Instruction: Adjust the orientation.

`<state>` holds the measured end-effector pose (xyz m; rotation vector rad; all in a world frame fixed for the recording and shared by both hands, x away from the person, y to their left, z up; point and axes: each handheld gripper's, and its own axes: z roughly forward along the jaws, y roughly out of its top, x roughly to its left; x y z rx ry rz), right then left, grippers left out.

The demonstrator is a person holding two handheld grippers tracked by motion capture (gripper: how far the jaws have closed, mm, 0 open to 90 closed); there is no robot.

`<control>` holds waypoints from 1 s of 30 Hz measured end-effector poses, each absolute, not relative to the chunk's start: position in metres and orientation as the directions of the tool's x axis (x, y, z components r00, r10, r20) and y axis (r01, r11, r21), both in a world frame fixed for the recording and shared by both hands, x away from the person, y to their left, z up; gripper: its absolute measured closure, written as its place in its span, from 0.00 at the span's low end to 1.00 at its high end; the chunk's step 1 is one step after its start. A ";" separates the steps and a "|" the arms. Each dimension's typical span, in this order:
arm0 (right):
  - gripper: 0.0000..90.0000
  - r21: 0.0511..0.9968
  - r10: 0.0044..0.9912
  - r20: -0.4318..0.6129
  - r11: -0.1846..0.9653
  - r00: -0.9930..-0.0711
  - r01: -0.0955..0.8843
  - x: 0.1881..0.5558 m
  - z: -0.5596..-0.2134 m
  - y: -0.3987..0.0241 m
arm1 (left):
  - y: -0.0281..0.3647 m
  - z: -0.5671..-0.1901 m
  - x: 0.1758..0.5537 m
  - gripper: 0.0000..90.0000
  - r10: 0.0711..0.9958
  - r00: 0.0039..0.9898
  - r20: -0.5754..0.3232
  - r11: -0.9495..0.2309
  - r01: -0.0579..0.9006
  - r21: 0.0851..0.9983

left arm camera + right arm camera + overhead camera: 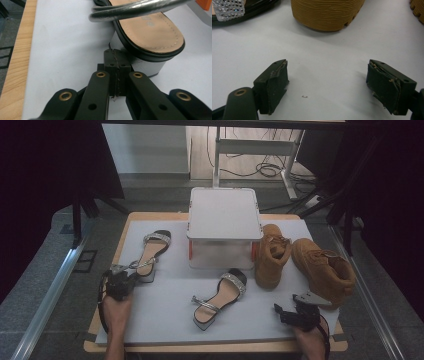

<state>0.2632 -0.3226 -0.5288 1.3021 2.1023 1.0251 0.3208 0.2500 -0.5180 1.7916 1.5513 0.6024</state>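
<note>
We see the left gripper [115, 60] with jaws clenched on nothing, just beside the heel of a sandal [150, 37] lying at the mat's [165, 315] left edge — the right gripper [327, 85] gapes over bare mat, near a boot [327, 13].

Occlusions and cut-offs

Left sandal [150, 32]: toe end cut off by top edge, left gripper view. Boot sole [327, 13]: upper out of frame, right gripper view.
</note>
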 end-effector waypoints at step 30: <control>0.20 0.787 0.895 0.001 0.275 -0.446 0.552 0.263 -0.529 -0.323 | 0.234 -0.508 0.305 0.37 0.969 0.232 -0.084 -0.092 0.654 0.751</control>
